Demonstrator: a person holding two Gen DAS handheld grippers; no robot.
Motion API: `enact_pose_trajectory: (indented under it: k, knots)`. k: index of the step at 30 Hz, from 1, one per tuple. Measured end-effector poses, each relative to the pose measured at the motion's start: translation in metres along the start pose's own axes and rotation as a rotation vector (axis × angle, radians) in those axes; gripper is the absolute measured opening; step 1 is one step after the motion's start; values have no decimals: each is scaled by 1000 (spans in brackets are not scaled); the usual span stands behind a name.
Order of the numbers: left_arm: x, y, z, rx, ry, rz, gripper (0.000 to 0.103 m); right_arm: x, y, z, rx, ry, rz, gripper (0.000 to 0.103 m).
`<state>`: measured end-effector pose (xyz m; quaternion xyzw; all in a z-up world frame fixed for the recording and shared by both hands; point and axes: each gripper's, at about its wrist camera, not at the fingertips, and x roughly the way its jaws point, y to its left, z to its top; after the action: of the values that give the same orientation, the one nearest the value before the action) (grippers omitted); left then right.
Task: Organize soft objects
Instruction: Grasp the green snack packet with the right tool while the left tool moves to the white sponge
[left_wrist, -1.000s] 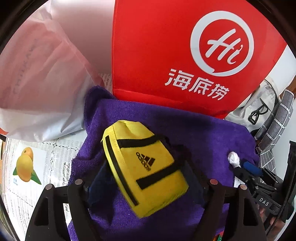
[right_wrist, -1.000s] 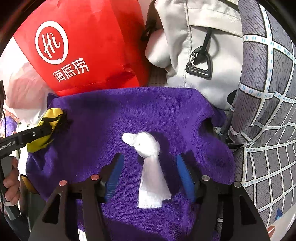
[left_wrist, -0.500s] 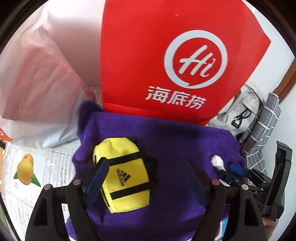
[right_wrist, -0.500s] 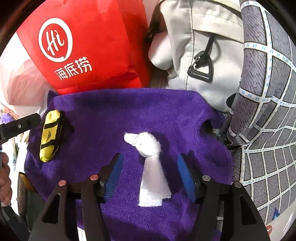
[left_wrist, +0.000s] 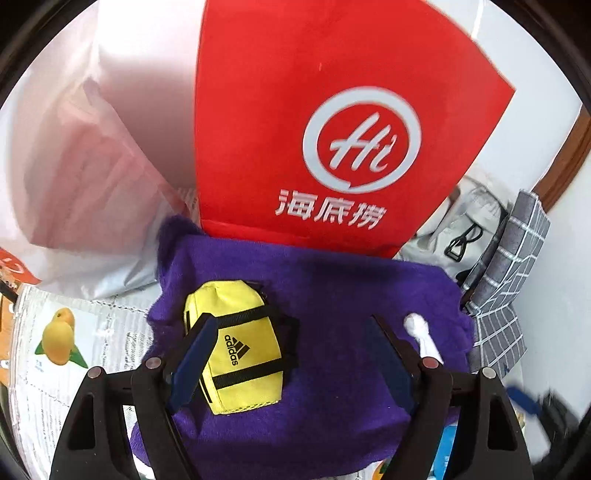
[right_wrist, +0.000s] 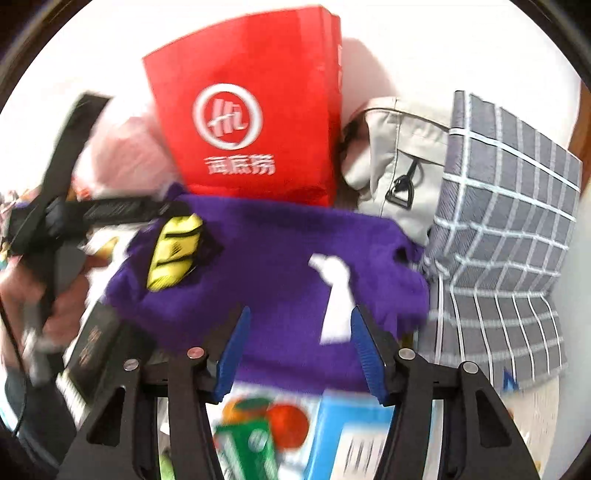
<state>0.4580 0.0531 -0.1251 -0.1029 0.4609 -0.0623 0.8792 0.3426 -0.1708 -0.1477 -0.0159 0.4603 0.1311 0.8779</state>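
A purple towel (left_wrist: 332, 295) lies spread on the table; it also shows in the right wrist view (right_wrist: 266, 251). A small yellow Adidas pouch (left_wrist: 240, 343) rests on its left part, also seen in the right wrist view (right_wrist: 173, 251). A knotted white cloth (left_wrist: 421, 332) lies on its right part, and shows in the right wrist view (right_wrist: 336, 295). My left gripper (left_wrist: 291, 354) is open and empty, just above the towel, its left finger overlapping the pouch. My right gripper (right_wrist: 299, 347) is open and empty, drawn back above the towel's near edge, the white cloth beside its right finger.
A red paper bag (left_wrist: 332, 129) stands behind the towel, a pale plastic bag (left_wrist: 74, 177) to its left. A grey backpack (right_wrist: 399, 155) and a checked grey cloth (right_wrist: 509, 229) sit at the right. Printed packaging (right_wrist: 295, 435) lies on the table in front.
The left gripper let go of the yellow pouch onto the towel and pulled back. The right gripper has drawn back and up from the white cloth, which stays on the towel.
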Motion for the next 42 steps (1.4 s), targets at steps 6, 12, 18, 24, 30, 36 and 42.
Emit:
enact_pose_trajectory:
  k: [6, 12, 18, 24, 30, 36, 42]
  knots:
    - [-36, -5, -7, 2, -71, 39, 80, -22, 20, -52, -40, 62, -2, 35]
    - [-62, 7, -51, 8, -34, 79, 80, -6, 35, -94, -71, 164, 32, 15]
    - [-94, 45, -116, -80, -52, 133, 80, 14, 43, -107, -86, 193, -36, 15]
    - [-111, 59, -158, -111, -26, 122, 80, 9, 39, -108, -83, 169, -15, 1]
    - [-127, 68, -182, -155, -38, 98, 80, -40, 38, -104, -27, 73, 46, 1]
    - [-132, 65, -205, -161, -11, 109, 80, -68, 45, -113, -49, 44, 62, 2]
    - [-146, 65, -231, -165, -9, 106, 80, -39, 45, -124, -54, 86, 57, 31]
